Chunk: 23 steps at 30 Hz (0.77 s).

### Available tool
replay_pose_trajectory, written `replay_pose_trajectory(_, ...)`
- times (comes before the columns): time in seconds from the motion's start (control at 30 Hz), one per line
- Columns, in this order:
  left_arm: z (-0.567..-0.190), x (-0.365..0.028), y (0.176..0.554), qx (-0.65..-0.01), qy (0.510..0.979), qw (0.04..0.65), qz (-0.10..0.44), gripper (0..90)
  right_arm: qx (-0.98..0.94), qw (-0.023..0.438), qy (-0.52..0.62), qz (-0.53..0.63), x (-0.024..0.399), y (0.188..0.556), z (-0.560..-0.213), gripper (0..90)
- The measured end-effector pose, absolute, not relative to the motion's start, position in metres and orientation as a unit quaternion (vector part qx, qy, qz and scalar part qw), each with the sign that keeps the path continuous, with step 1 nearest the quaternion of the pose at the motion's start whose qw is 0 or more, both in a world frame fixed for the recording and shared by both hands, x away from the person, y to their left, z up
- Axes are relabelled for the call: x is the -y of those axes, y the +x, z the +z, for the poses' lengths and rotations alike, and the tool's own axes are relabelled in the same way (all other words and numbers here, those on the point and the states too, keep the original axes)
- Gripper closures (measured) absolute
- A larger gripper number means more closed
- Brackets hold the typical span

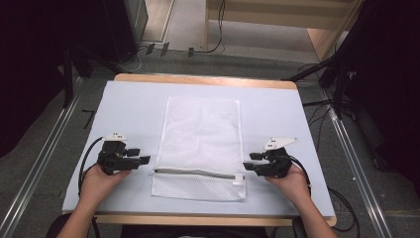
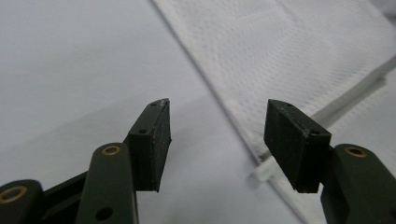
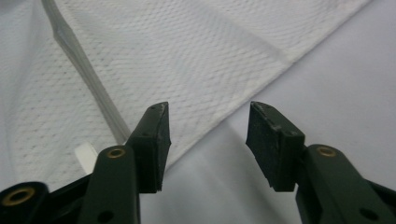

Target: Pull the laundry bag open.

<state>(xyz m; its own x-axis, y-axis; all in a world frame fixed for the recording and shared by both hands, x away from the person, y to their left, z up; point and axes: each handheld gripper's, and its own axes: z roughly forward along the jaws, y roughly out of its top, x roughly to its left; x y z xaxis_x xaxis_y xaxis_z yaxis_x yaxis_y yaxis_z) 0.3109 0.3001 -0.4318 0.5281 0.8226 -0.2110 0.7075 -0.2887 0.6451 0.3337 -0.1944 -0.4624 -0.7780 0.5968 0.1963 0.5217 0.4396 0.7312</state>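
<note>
Flanking mesh bag [image 1: 200,144]: left gripper [image 1: 142,155] and right gripper [image 1: 249,161] jaws wide apart, gripping nothing.

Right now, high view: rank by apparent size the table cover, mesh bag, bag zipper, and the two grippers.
1. Pale table cover, largest by far.
2. White mesh bag.
3. Left gripper and right gripper: they look about alike, so no ranking between them.
4. Grey zipper: long but very thin, so the least area.
</note>
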Motion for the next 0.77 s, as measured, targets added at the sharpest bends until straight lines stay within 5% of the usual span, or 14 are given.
replay_pose_trajectory(0.3, -0.433, -0.312, 0.315, -0.488, 0.794, 0.347, 0.106, 36.3, -0.829, 0.062, 0.371, 0.414, 0.209, 0.337, -0.467, 37.6)
replay_pose_trajectory(0.77, -0.438, -0.309, 0.320, -0.482, 0.803, 0.331, 0.113, 29.7, -0.826, 0.064, 0.382, 0.410, 0.210, 0.336, -0.470, 34.8)
